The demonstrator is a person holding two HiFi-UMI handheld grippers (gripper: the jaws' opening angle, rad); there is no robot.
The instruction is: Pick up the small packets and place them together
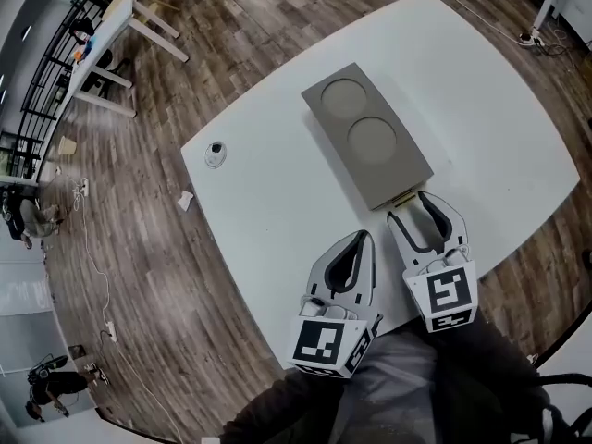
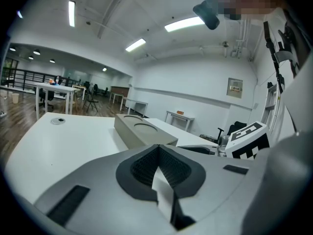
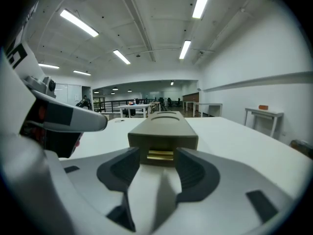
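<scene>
Table [image 1: 277, 202]: We see a white table top on a wood floor, and everything named below sits on or over it.
Box [image 1: 365, 132]: A long grey-tan box lies flat near the middle of the table. It has two round recesses in its top, one behind the other.
Packets [image 3: 160, 154]: A thin gold-yellow strip shows in a slot at the near end of the box. In the head view it peeks out at that same end [image 1: 400, 198]. These look to us like the small packets lying flat, though the view is too small to count them.
Right gripper [image 3: 158, 161]: Its fingers stand apart, one on each side of the slot, just at the box's near end [image 1: 410, 203]. The pads do not press on the packets.
Left gripper [image 2: 157, 147]: Its fingers are together, the tips meeting, and we see nothing between them. It hovers over bare table just beside the right gripper, short of the box [image 1: 366, 237].
Marker cubes: Each gripper carries a black-and-white cube at its rear, the left one [image 1: 328, 343] and the right one [image 1: 449, 296].
Round cap [image 1: 215, 154]: A small round fitting sits near the table's far left edge, well apart from the box.
</scene>
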